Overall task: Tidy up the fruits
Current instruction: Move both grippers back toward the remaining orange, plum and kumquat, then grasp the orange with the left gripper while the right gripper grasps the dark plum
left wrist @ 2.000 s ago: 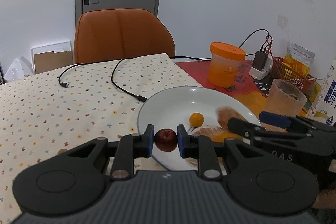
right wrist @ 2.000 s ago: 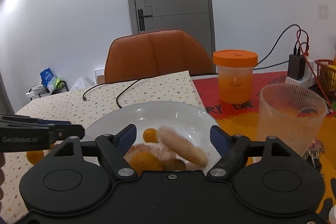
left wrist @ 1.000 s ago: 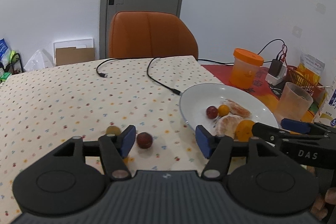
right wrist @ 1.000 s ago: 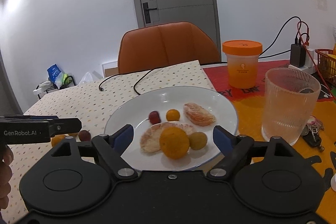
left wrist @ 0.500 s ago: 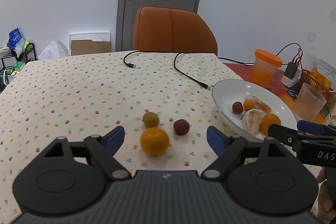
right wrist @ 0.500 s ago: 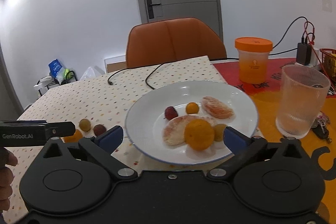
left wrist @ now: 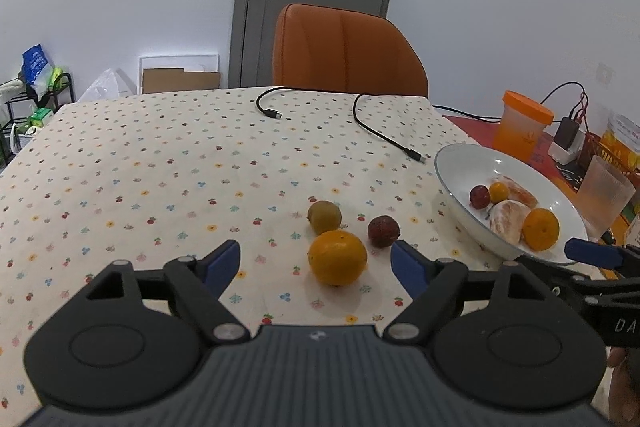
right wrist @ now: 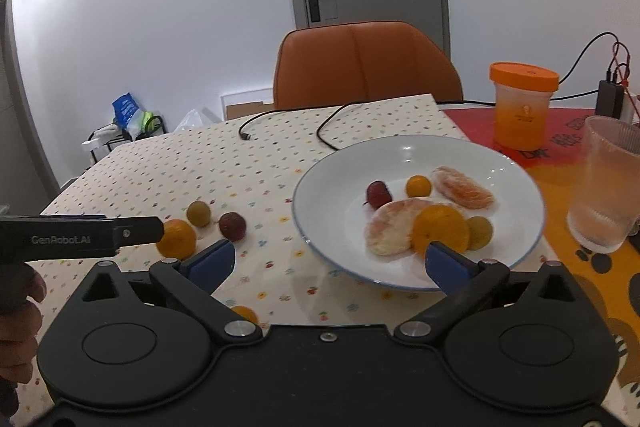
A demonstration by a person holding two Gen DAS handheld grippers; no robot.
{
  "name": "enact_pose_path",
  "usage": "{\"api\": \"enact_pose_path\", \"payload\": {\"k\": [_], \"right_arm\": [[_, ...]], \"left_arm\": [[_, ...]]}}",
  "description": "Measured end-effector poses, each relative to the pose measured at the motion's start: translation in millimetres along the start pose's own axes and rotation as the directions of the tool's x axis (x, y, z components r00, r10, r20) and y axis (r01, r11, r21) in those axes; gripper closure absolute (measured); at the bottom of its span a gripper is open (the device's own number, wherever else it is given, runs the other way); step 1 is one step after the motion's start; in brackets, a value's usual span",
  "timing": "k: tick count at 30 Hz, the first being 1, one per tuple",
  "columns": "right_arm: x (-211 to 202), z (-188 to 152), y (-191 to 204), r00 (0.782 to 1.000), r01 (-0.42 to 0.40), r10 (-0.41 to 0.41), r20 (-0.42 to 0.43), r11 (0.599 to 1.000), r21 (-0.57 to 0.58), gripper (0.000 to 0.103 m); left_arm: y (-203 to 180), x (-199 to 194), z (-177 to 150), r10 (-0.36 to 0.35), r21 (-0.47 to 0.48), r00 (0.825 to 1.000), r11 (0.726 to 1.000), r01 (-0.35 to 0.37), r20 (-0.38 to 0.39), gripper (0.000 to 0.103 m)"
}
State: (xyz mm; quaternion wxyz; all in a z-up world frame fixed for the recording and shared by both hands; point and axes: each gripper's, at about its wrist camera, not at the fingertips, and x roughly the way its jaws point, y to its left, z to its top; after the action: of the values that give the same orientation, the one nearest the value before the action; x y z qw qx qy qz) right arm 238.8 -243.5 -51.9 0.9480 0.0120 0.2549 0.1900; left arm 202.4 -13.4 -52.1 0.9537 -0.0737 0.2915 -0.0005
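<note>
Left tongs (left wrist: 316,263) spread wide, empty; right tongs (right wrist: 328,261) likewise.

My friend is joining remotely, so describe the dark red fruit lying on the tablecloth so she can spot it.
Find the white plate on the dotted tablecloth. Just left of it, off the plate, three loose fruits sit together in front of the left gripper. The dark red fruit is nearest the plate: small and wrinkly, unlike the big orange and the greenish fruit.

Left gripper (left wrist: 316,265) spread wide, apparently just short of the orange (left wrist: 337,263) on the tablecloth (left wrist: 160,171).
</note>
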Motion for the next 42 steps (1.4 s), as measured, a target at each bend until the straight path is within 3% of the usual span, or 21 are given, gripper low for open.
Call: {"api": "enact_pose_path", "payload": {"k": [4, 10, 13, 15, 24, 34, 42], "right_arm": [[3.0, -3.2, 6.5, 1.0, -0.012, 0.012, -0.003, 1.0, 0.001, 0.002], [7.2, -2.2, 11.8, 1.0, -0.015, 0.015, 0.006, 1.0, 0.007, 0.014], [11.7, 1.5, 11.6, 1.0, -0.029, 0.029, 0.001, 0.999, 0.013, 0.022], [14.1, 3.5, 13.2, 0.999, -0.036, 0.036, 0.0, 0.999, 0.005, 0.026], [26.3, 14.0, 22.8, 0.993, -0.113, 0.113, -0.015, 0.994, 0.001, 0.045], [47.7, 24.2, 51.9, 0.981, -0.19, 0.188, -0.047, 0.98, -0.056, 0.053], [65.9, 29.8, 68.1, 0.98, -0.184, 0.175, -0.095, 0.978, -0.097, 0.058]], "left_arm": [[0.2, 6.5, -0.4, -0.013, 0.007, 1.0, 1.0, 0.013, -0.011, 0.029], [-1.5, 19.0, -0.2, -0.039, -0.009, 0.999, 0.999, 0.039, -0.031, 0.039], [-2.6, 25.2, -0.6, -0.052, -0.013, 0.998, 0.999, 0.052, -0.044, 0.048], [-2.3, 29.3, -0.9, -0.06, -0.015, 0.997, 0.998, 0.059, -0.048, 0.067], [17.6, 22.9, 3.8, -0.032, -0.056, 0.998, 0.998, 0.029, -0.045, 0.068], [47.9, 5.3, 6.5, 0.041, -0.098, 0.999, 0.994, -0.042, -0.02, 0.068], [68.8, -6.6, 8.1, 0.096, -0.139, 0.995, 0.986, -0.095, 0.0, 0.068]]}}
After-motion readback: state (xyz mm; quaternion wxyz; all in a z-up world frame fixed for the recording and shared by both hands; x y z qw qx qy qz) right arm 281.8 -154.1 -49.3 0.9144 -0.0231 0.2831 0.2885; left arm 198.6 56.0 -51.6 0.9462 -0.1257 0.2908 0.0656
